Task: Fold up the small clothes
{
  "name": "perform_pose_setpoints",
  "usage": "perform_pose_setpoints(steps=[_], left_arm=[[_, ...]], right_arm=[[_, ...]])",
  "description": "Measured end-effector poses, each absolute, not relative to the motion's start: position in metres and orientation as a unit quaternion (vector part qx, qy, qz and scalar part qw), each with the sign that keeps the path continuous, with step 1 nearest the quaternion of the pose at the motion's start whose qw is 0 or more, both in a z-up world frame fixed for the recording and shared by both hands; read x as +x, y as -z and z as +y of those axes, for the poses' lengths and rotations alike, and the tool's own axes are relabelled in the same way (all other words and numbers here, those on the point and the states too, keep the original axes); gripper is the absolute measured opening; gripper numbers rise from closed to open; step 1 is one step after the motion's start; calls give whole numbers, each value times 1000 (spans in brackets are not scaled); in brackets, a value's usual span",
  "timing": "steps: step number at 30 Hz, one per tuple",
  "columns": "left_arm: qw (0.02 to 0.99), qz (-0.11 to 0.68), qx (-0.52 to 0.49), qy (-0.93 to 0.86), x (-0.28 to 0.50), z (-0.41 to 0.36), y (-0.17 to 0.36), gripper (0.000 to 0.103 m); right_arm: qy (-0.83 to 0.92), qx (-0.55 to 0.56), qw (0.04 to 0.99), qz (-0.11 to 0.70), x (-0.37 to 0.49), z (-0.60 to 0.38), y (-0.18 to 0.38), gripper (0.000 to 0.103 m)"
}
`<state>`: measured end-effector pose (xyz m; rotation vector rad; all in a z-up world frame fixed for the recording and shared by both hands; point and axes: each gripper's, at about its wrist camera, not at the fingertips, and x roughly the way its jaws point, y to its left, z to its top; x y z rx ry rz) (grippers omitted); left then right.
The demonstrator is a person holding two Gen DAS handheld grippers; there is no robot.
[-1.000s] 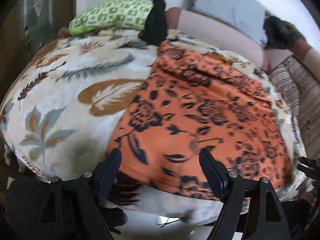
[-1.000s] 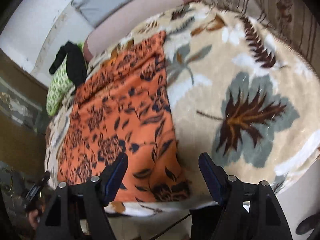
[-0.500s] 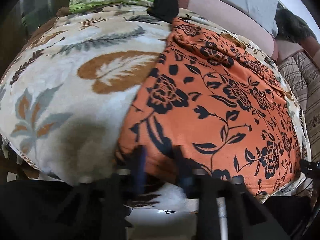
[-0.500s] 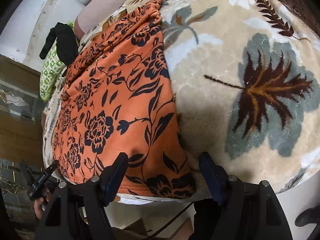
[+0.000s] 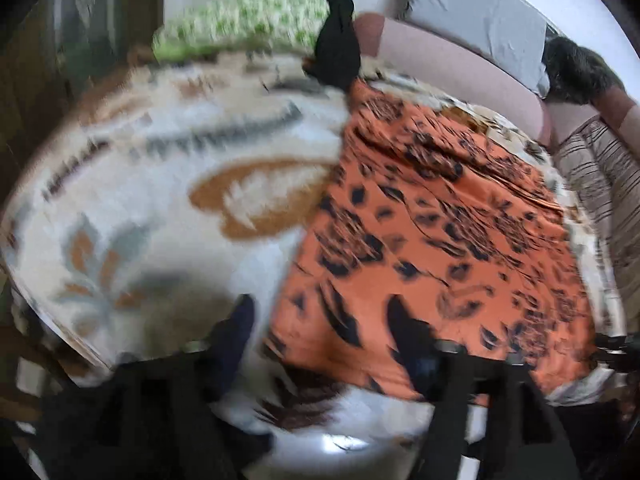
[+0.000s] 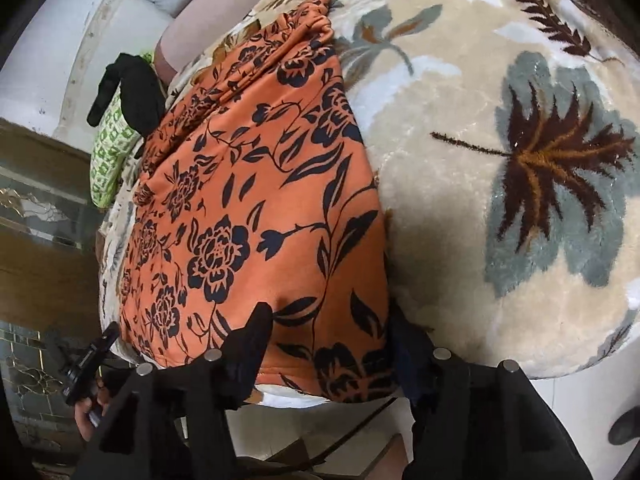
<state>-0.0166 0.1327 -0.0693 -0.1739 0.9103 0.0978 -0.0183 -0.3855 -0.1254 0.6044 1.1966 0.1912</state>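
Note:
An orange cloth with black flowers lies flat on the leaf-patterned blanket; it also shows in the right wrist view. The left wrist view is blurred. My left gripper is open at the cloth's near left corner, its fingers straddling the near hem. My right gripper is open at the near right corner, with one finger over the cloth and the other at its right edge. Neither holds cloth.
The cream blanket with leaf prints covers the bed. A green patterned pillow with a black garment draped on it lies at the far end. Pink and grey cushions line the back. Wooden furniture stands left.
My left gripper was narrowed at the cloth's hem half a second ago; it now stands open and drawn back a little. My right gripper has moved in over the cloth's near right corner.

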Motion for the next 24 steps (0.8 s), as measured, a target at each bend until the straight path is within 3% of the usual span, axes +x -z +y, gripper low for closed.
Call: perform_pose_setpoints(steps=[3, 5, 6, 7, 8, 10, 11, 12, 18, 24], left_arm=[[867, 487, -92, -61, 2, 145, 95, 72], [843, 523, -107, -58, 10, 149, 114, 66], [849, 516, -95, -58, 9, 146, 110, 51], [850, 518, -83, -49, 8, 142, 107, 22], [849, 521, -87, -32, 8, 140, 104, 13], [845, 525, -105, -14, 8, 141, 101, 10], [843, 524, -122, -5, 7, 143, 99, 10], [842, 521, -141, 2, 6, 146, 95, 10], [870, 452, -191, 38, -20, 152, 37, 10], [827, 532, -183, 11, -1, 154, 100, 11]], right_arm=[[-89, 281, 778, 554, -18, -386, 125, 60], [-89, 276, 780, 555, -17, -383, 125, 60], [-90, 273, 780, 555, -18, -383, 124, 60], [-91, 271, 781, 555, -18, -383, 124, 60], [-93, 270, 781, 556, -19, -382, 124, 60], [-96, 268, 777, 562, -20, -379, 126, 51], [-99, 268, 770, 570, -20, -376, 128, 27], [-104, 274, 765, 573, -21, -376, 131, 17], [-117, 335, 786, 506, -43, -393, 102, 14], [-98, 361, 776, 508, -36, -408, 111, 18]])
